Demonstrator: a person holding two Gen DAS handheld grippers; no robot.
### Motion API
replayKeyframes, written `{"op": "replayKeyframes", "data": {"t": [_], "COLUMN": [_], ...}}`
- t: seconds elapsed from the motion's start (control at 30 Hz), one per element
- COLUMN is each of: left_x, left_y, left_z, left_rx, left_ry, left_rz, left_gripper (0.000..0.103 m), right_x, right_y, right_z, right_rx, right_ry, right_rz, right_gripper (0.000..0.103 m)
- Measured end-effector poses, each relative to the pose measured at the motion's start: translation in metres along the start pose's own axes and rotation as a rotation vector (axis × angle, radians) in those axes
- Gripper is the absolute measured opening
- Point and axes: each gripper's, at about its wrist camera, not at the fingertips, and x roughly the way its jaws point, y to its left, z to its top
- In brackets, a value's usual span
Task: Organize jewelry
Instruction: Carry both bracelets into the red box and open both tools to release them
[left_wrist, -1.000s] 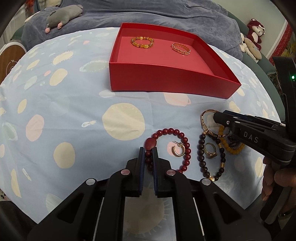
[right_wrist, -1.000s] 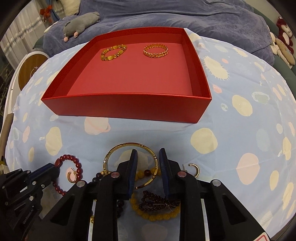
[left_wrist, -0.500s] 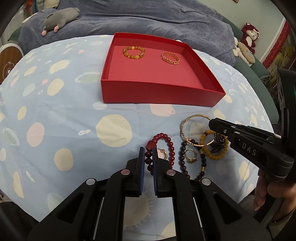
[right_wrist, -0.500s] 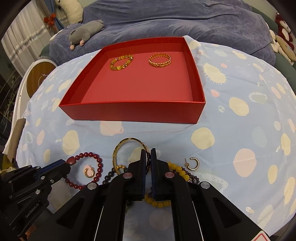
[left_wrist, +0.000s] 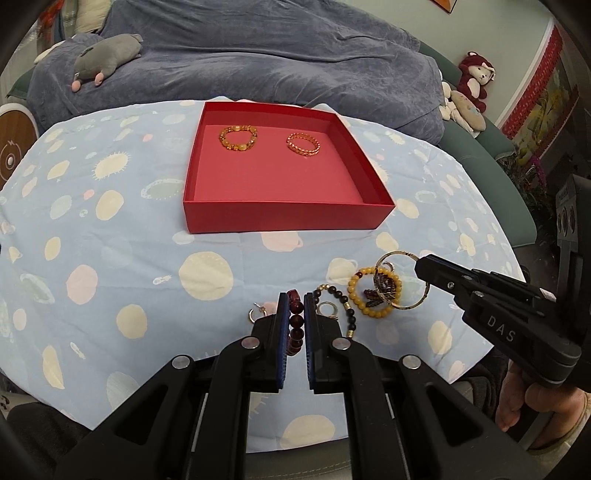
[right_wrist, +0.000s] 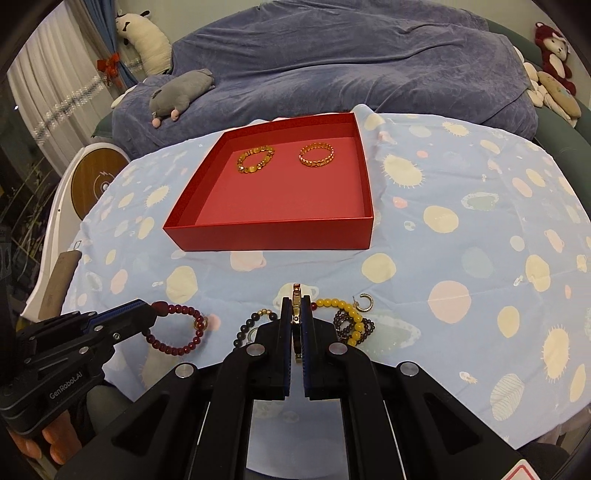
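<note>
Gripping the dark red bead bracelet (left_wrist: 295, 325) in my left gripper (left_wrist: 295, 306) and the thin gold bangle (right_wrist: 296, 295) in my right gripper (right_wrist: 296, 308), I judge the next move is carrying both to the far red cardboard tray (left_wrist: 284, 218).

— What covers the tabletop (right_wrist: 461, 236)?
— A pale blue spotted cloth (left_wrist: 110, 236).
— And on it?
— A red box (right_wrist: 273, 236) toward twelve o'clock; near six, a yellow bead bracelet (right_wrist: 351, 317), dark bead bracelet (right_wrist: 255, 323), and hoop earring (right_wrist: 365, 302).

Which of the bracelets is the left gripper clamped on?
The dark red bead bracelet: the left gripper pinches its beads, while the right gripper holds the gold bangle.
</note>
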Motion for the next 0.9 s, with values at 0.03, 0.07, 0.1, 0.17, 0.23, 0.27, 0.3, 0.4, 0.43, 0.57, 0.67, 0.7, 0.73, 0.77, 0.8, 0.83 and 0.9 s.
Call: {"op": "replayKeyframes", "data": {"t": [0.03, 0.07, 0.1, 0.17, 0.23, 0.27, 0.3, 0.4, 0.43, 0.57, 0.67, 0.7, 0.73, 0.77, 0.8, 0.83, 0.9], "left_x": [-0.004, -0.007, -0.010, -0.015, -0.020, -0.022, -0.023, -0.023, -0.021, -0.007, 0.013, 0.022, 0.029, 0.038, 0.046, 0.056, 0.073], "left_y": [-0.001, -0.004, -0.006, -0.011, -0.015, -0.017, -0.018, -0.020, -0.019, -0.014, -0.005, -0.001, 0.003, 0.007, 0.012, 0.017, 0.026], "left_z": [0.002, 0.005, 0.009, 0.020, 0.034, 0.042, 0.052, 0.081, 0.091, 0.129, 0.152, 0.158, 0.163, 0.168, 0.171, 0.174, 0.179], "left_rx": [0.002, 0.005, 0.007, 0.016, 0.028, 0.033, 0.037, 0.040, 0.036, 0.025, -0.006, -0.020, -0.032, -0.048, -0.061, -0.077, -0.102], "left_ry": [-0.002, -0.003, -0.004, -0.009, -0.027, -0.037, -0.047, -0.078, -0.086, -0.111, -0.104, -0.094, -0.087, -0.083, -0.075, -0.067, -0.046], "left_rz": [-0.011, -0.023, -0.035, -0.059, -0.082, -0.093, -0.101, -0.126, -0.136, -0.154, -0.181, -0.192, -0.204, -0.203, -0.210, -0.217, -0.220], "left_gripper": [0.008, 0.008, 0.008, 0.008, 0.008, 0.008, 0.008, 0.008, 0.008, 0.008, 0.008, 0.008, 0.008, 0.008, 0.008, 0.008, 0.008], "right_x": [-0.004, -0.008, -0.011, -0.018, -0.022, -0.024, -0.025, -0.022, -0.019, 0.001, 0.025, 0.035, 0.045, 0.054, 0.064, 0.074, 0.093], "right_y": [0.000, 0.000, 0.001, 0.003, 0.006, 0.007, 0.008, 0.011, 0.011, 0.015, 0.016, 0.016, 0.015, 0.014, 0.014, 0.013, 0.012], "right_z": [0.001, 0.004, 0.006, 0.015, 0.028, 0.036, 0.045, 0.074, 0.083, 0.118, 0.138, 0.143, 0.148, 0.152, 0.155, 0.158, 0.162], "right_rx": [-0.002, -0.005, -0.011, -0.028, -0.043, -0.051, -0.059, -0.065, -0.065, -0.074, -0.070, -0.065, -0.058, -0.050, -0.044, -0.037, -0.028], "right_ry": [-0.003, -0.008, -0.013, -0.024, -0.038, -0.049, -0.059, -0.082, -0.087, -0.091, -0.076, -0.067, -0.055, -0.044, -0.034, -0.021, 0.003], "right_rz": [0.004, 0.008, 0.010, 0.014, 0.025, 0.028, 0.031, 0.050, 0.056, 0.058, 0.056, 0.057, 0.062, 0.068, 0.075, 0.080, 0.082], "right_gripper": [0.004, 0.004, 0.004, 0.004, 0.004, 0.004, 0.004, 0.004, 0.004, 0.004, 0.004, 0.004, 0.004, 0.004, 0.004, 0.004, 0.004]}}
